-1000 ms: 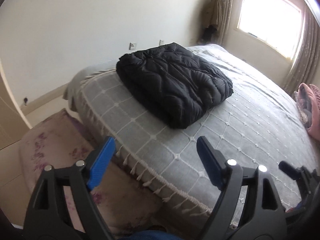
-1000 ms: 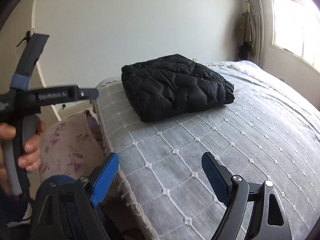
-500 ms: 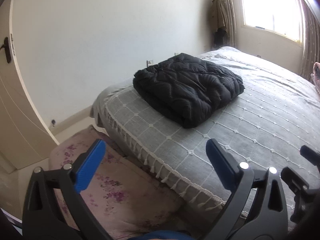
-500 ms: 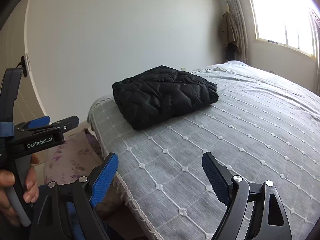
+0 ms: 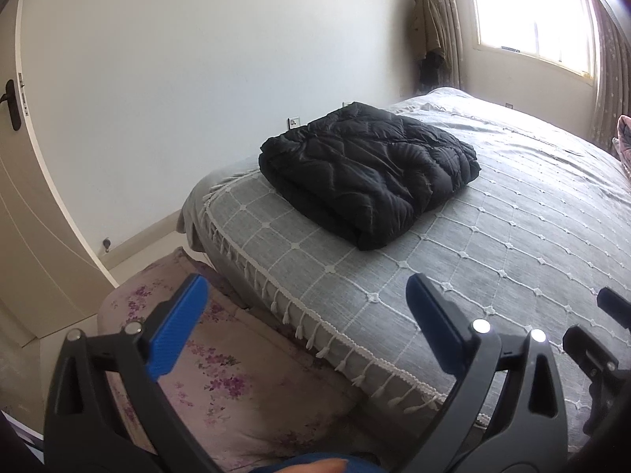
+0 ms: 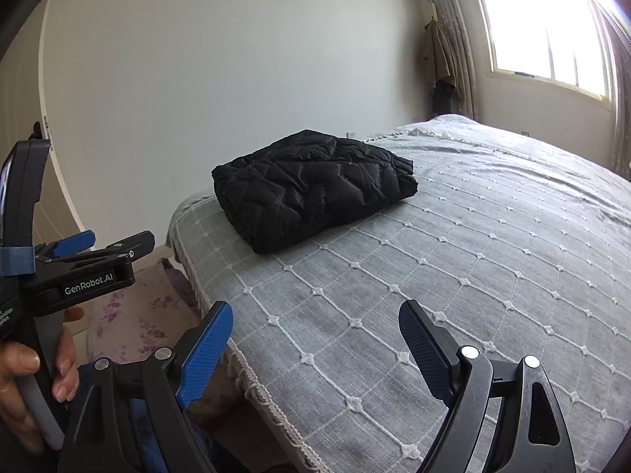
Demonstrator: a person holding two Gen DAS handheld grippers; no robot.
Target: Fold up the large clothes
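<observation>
Black folded jacket on grey bedspread, floral cushion beside bed, both tongs spread, empty

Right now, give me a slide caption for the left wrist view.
Open left tool hangs above the bed's fringed edge, apart from the folded black puffer jacket on the grey bedspread.

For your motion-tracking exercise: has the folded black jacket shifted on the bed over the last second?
No. The black jacket lies at the same corner of the grey bedspread, the same few grid squares from the fringed edge. Only the cameras moved.
</observation>
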